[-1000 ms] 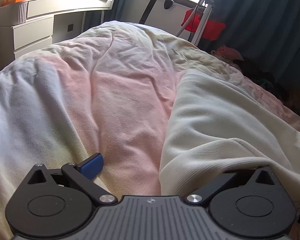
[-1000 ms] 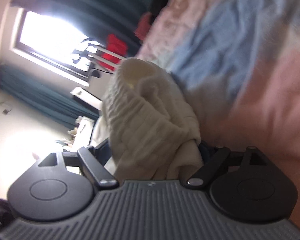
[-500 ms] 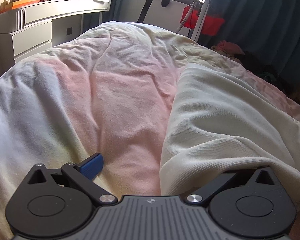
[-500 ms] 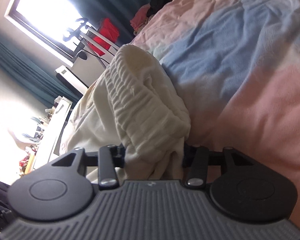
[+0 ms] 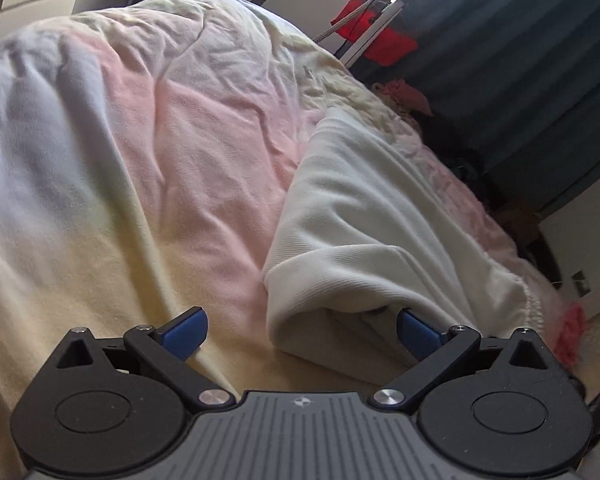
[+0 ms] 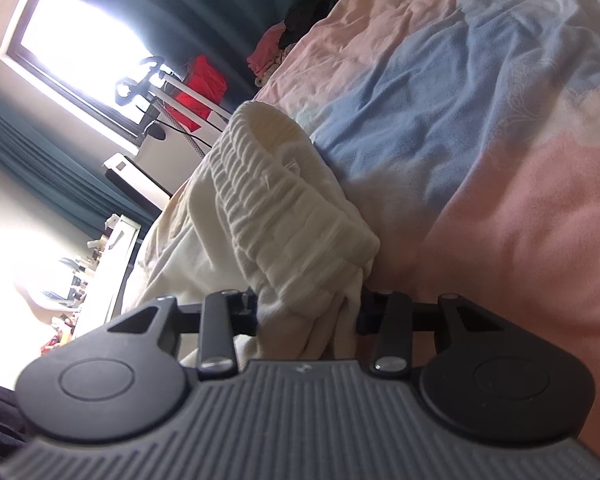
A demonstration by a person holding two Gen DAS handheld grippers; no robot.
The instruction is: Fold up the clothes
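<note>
A cream ribbed garment (image 5: 380, 216) lies folded on the bed, and its near folded corner sits between my left gripper's blue fingertips (image 5: 184, 330). My left gripper (image 5: 300, 332) is open; its right finger sits just under the cloth's lifted edge. In the right wrist view the same garment's gathered elastic waistband (image 6: 284, 216) bunches up toward the camera. My right gripper (image 6: 308, 312) is shut on the garment's waistband, which hides the finger pads.
The bed cover (image 5: 148, 168) is a wrinkled pastel quilt of pink, blue and yellow. A red bag on a white stand (image 5: 376, 36) is beyond the bed by dark teal curtains (image 5: 520, 80). Loose clothes (image 6: 268, 56) pile at the bed's far side. A white dresser (image 6: 108, 264) is at the left.
My right gripper has closed on the waistband and holds it. My left gripper has drawn back and tilted, so its right blue fingertip now shows from under the cloth edge.
</note>
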